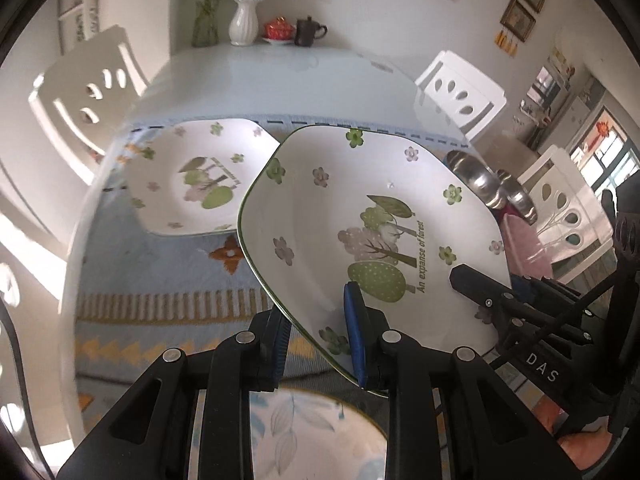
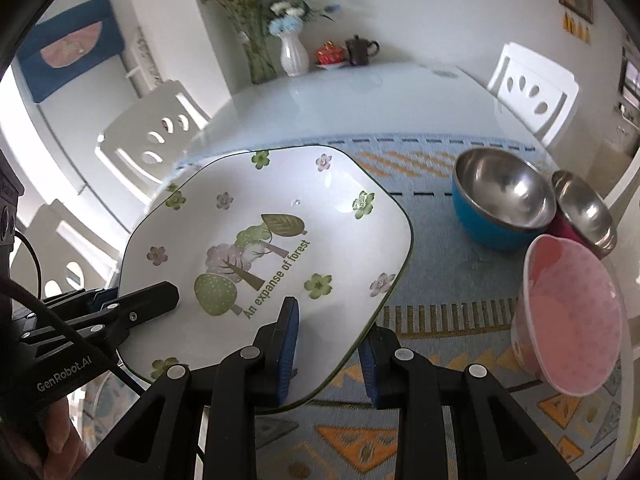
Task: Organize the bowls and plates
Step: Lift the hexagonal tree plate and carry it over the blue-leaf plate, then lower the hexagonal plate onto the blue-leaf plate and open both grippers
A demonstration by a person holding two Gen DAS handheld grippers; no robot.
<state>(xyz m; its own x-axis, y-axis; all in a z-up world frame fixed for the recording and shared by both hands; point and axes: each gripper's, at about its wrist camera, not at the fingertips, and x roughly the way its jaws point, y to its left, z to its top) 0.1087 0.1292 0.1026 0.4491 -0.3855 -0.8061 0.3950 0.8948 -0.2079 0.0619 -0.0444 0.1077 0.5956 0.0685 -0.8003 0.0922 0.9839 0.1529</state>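
Holding the forest plate (image 1: 372,220) off the patterned mat (image 1: 160,280), you have it tilted and pinched at its near rim from two sides. Your left gripper (image 1: 320,332) clamps its blue pads across the edge, and your right gripper (image 2: 328,344) does likewise at the neighbouring corner. A matching second plate (image 1: 196,180) lies flat on the mat behind it. To the right stand a blue bowl (image 2: 500,204), a steel bowl (image 2: 584,208) and a pink bowl (image 2: 572,316).
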